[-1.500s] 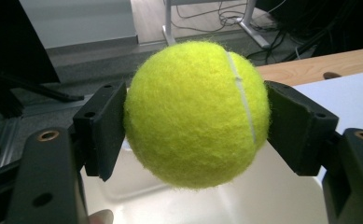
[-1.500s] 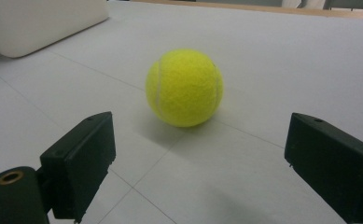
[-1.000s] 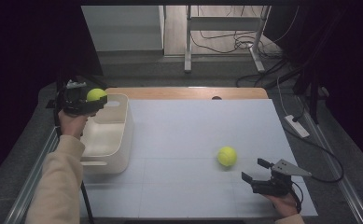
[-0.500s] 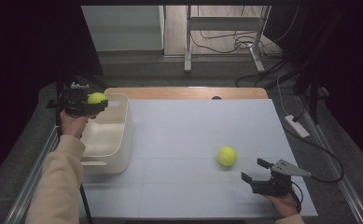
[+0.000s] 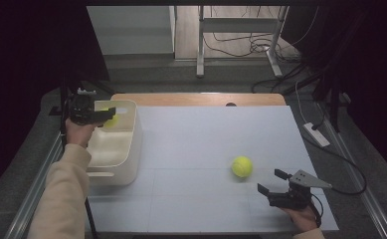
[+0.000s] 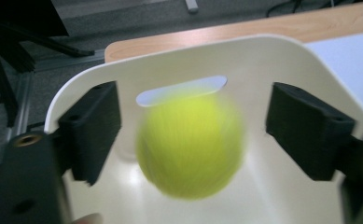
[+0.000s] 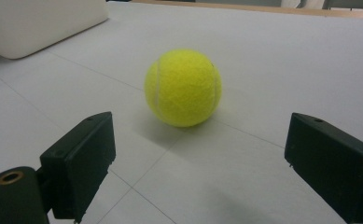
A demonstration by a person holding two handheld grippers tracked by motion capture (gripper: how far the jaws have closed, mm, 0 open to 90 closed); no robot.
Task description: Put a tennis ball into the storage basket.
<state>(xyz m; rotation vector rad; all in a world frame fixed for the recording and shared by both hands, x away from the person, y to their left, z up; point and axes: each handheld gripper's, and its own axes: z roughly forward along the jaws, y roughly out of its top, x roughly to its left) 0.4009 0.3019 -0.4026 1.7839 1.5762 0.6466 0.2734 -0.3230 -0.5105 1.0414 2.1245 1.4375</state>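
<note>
Left tongs (image 5: 99, 115) letting a tennis ball (image 6: 190, 145) go over the cream bin (image 5: 131, 149); right tongs (image 5: 273, 181) waiting wide apart by a second ball (image 5: 241, 166).

The left tongs hang above the bin's far end so the ball lands inside; their jaws have just been opening and stand clear of it on both sides; the left gripper view shows the ball blurred, loose between the pads, in front of the bin's handle slot (image 6: 181, 90), where the high view gives a mere yellow patch; the right gripper view shows the second ball resting on the white tabletop (image 7: 286, 60), ahead of the jaws and untouched.
</note>
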